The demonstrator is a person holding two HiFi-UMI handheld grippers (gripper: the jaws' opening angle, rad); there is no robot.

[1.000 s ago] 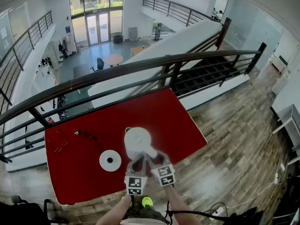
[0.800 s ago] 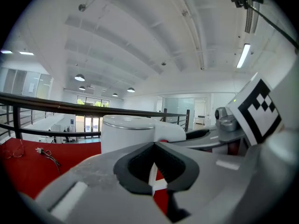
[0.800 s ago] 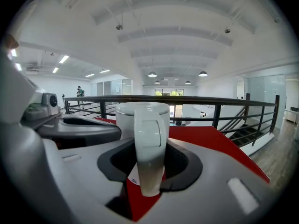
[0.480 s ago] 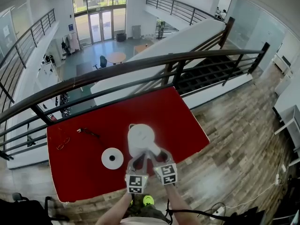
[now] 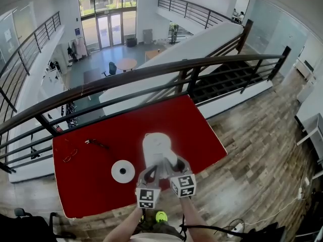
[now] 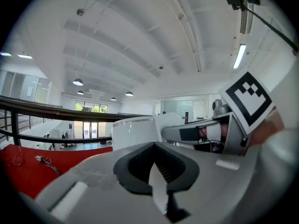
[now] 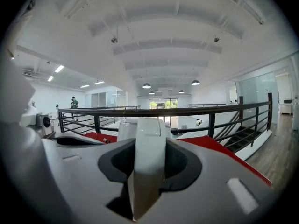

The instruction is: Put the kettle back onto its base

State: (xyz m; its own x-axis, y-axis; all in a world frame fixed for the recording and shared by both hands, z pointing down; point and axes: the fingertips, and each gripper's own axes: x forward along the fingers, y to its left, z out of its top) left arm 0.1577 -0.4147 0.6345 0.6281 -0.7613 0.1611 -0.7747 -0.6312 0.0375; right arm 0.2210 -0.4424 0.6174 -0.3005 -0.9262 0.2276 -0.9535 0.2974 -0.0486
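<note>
The white kettle (image 5: 157, 148) hangs just above the red table (image 5: 96, 185), right of its round white base (image 5: 123, 171). My right gripper (image 5: 169, 166) is shut on the kettle's handle (image 7: 149, 143), which fills the gap between the pads in the right gripper view; the kettle body (image 7: 127, 127) shows behind it. My left gripper (image 5: 150, 173) stays close beside the right one, at the kettle's near left. Its jaws stand together with only a thin sliver between them and hold nothing. In the left gripper view the kettle (image 6: 135, 132) and the right gripper (image 6: 196, 133) are straight ahead.
A black cable with a plug (image 5: 95, 144) lies on the table's left part, beyond the base. A dark metal railing (image 5: 166, 74) runs along the table's far edge, with an open drop behind it. Wooden floor (image 5: 252, 150) lies to the right.
The kettle has risen a little off the table in the right gripper's grip and sits slightly farther right of the base. The left gripper has hardly moved.
</note>
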